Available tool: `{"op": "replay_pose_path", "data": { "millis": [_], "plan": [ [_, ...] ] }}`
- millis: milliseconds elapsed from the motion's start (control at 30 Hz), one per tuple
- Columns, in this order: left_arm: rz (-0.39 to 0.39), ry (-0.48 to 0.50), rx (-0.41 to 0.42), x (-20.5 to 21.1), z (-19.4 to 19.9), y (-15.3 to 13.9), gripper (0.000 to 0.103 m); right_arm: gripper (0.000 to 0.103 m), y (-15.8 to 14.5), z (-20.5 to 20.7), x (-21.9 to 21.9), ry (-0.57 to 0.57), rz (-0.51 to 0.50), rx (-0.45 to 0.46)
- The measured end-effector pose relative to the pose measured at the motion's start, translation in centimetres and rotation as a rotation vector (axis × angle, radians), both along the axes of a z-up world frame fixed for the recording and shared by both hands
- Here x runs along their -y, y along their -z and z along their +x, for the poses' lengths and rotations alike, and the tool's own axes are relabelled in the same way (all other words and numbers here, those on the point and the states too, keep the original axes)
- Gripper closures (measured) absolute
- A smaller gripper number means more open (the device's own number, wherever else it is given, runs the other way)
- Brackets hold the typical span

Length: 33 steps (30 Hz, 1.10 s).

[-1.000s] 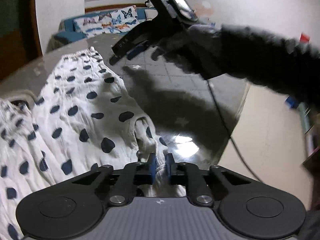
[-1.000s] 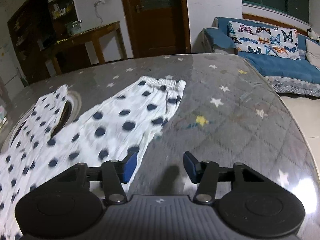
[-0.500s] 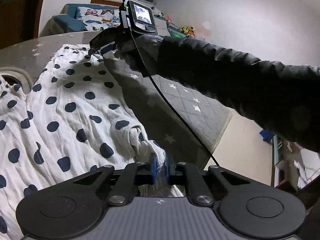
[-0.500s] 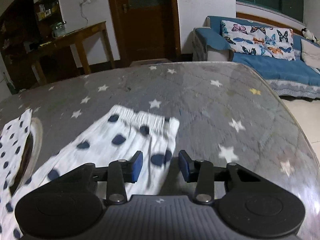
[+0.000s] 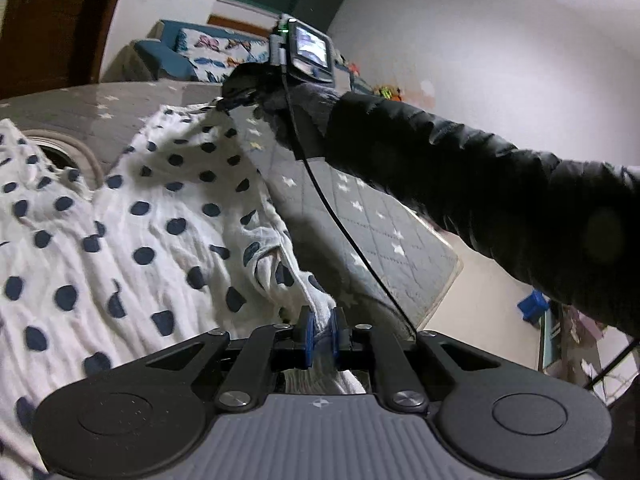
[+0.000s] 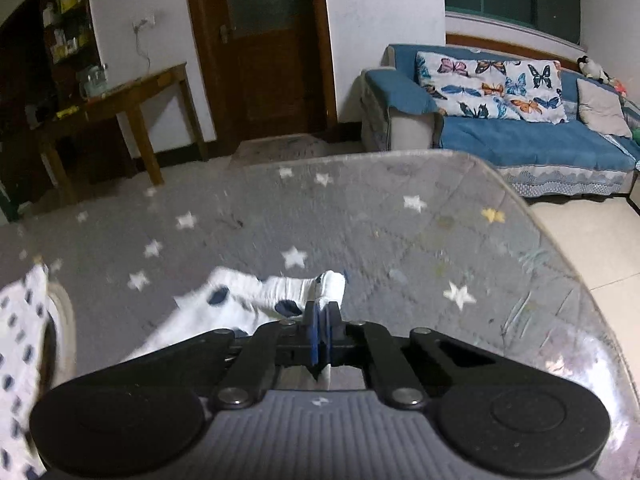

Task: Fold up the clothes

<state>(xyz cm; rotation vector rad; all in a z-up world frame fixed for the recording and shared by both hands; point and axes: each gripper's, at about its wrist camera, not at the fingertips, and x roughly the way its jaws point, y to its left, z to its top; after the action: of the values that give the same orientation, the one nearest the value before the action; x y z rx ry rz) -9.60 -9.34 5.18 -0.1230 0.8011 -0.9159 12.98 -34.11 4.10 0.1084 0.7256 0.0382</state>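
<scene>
A white garment with dark blue dots [image 5: 132,224] lies spread on the grey star-patterned table [image 5: 376,216]. My left gripper [image 5: 322,334] is shut on its near edge, with cloth bunched between the blue pads. My right gripper [image 6: 322,330] is shut on the garment's far elastic hem [image 6: 280,290]. In the left wrist view the right gripper [image 5: 240,98] shows at the garment's far corner, lifting it a little off the table. The right arm in a black sleeve [image 5: 460,168] crosses that view.
A round hollow [image 5: 68,152] in the table shows under the cloth at left. The table's edge [image 6: 552,248] curves off at right above a tiled floor. A blue sofa [image 6: 520,136], a wooden side table [image 6: 120,96] and a door [image 6: 264,40] stand beyond.
My right gripper moved to the garment's far hem and shut on it; it was open a second ago. My left gripper stays shut on the near edge and has risen.
</scene>
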Motion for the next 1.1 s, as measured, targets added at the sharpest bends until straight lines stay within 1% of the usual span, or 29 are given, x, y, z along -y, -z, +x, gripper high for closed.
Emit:
{"op": "replay_pose_path", "data": {
  "millis": [133, 267, 400, 567, 667, 833, 1100],
  "plan": [
    [-0.050, -0.047, -0.001, -2.7, -0.9, -0.7, 0.094, 0.100, -2.7, -0.3, -1.3, -0.005, 0.016, 0.038],
    [-0.098, -0.104, 0.006, -5.4, -2.0, -1.3, 0.094, 0.100, -5.5, -0.2, -4.1, -0.031, 0.005, 0.075],
    [-0.148, -0.170, 0.014, -8.4, -3.1, -1.7, 0.094, 0.100, -8.0, 0.4, -8.3, -0.066, -0.008, 0.109],
    [-0.192, -0.259, -0.001, -11.5, -3.6, -1.4, 0.094, 0.101, -9.4, 1.8, -14.1, -0.112, -0.022, 0.123],
    [-0.220, -0.312, -0.016, -13.4, -3.8, -1.0, 0.094, 0.100, -9.3, 2.9, -17.8, -0.141, -0.034, 0.119],
    [-0.239, -0.378, -0.050, -15.9, -4.1, -0.1, 0.094, 0.101, -8.5, 4.4, -24.3, -0.206, -0.054, 0.106],
    [-0.236, -0.448, -0.115, -18.4, -4.8, 1.9, 0.094, 0.101, -5.3, 4.7, -34.1, -0.334, -0.100, 0.073]
  ]
}}
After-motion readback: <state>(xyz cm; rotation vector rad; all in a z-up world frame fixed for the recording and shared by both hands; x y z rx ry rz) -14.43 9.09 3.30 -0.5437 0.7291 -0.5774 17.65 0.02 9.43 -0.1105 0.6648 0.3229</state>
